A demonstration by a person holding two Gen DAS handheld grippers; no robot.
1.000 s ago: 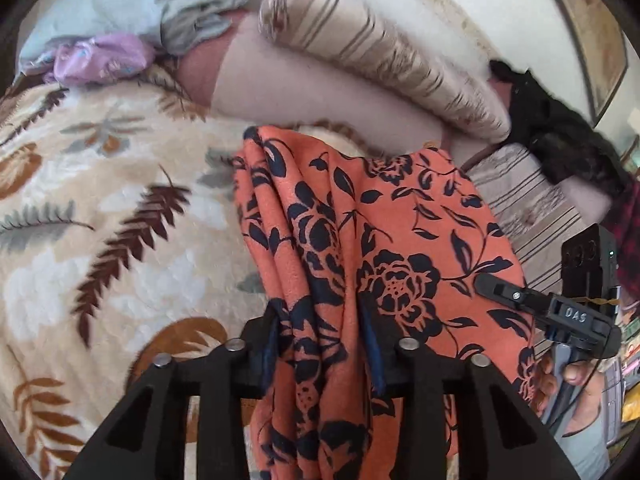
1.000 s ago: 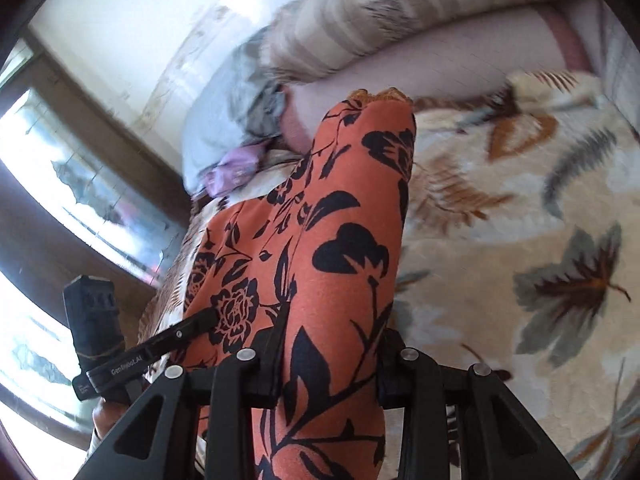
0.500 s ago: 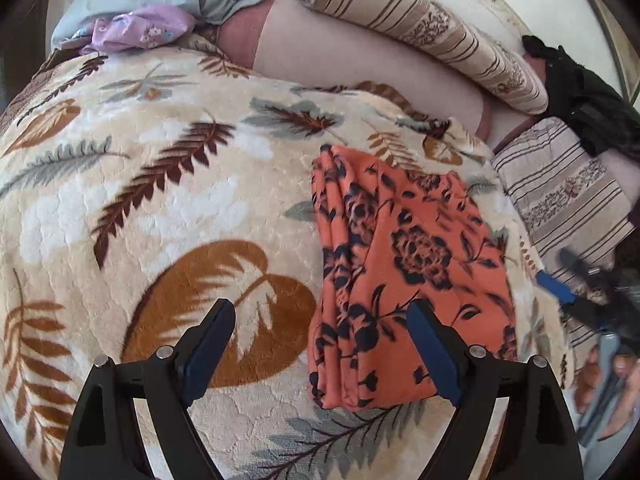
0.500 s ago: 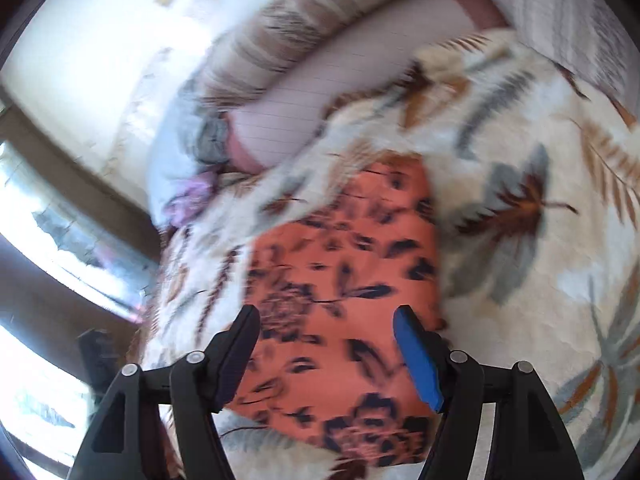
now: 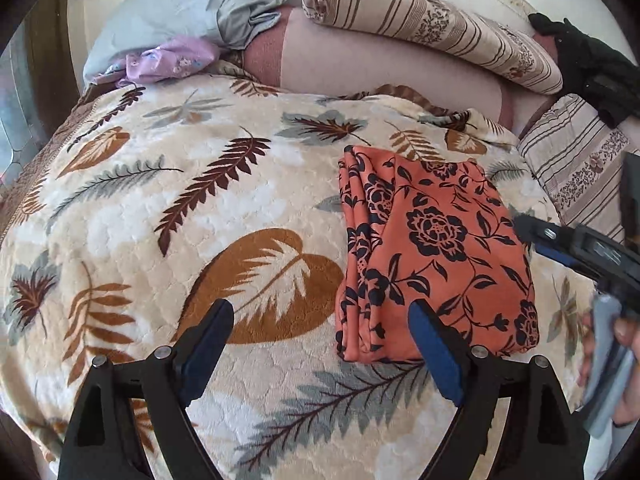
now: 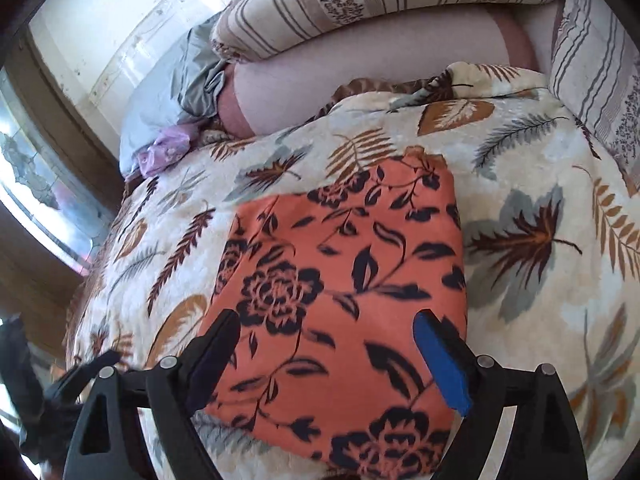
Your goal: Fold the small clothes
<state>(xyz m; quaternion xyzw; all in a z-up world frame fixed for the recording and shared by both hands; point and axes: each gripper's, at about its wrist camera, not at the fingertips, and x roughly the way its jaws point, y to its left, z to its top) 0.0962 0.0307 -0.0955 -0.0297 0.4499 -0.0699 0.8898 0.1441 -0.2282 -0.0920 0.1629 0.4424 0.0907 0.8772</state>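
An orange cloth with black flowers point(image 5: 432, 248) lies folded in a rectangle on the leaf-patterned blanket point(image 5: 200, 220). My left gripper point(image 5: 320, 316) is open and empty, hovering above the blanket just left of the cloth's near edge. My right gripper point(image 6: 326, 330) is open and empty, held over the near part of the cloth point(image 6: 340, 288). The right gripper also shows at the right edge of the left wrist view point(image 5: 580, 248), beside the cloth.
Striped pillows point(image 5: 432, 24) and a pink bolster point(image 5: 380, 68) lie along the far side. A grey-blue pillow point(image 5: 192, 12) and a lilac garment point(image 5: 172, 60) sit at the far left. A black garment point(image 5: 588, 68) lies far right. A window point(image 6: 36, 192) is at left.
Both grippers held the orange cloth up a second ago. They laid it flat on the blanket, opened, and drew back from it.
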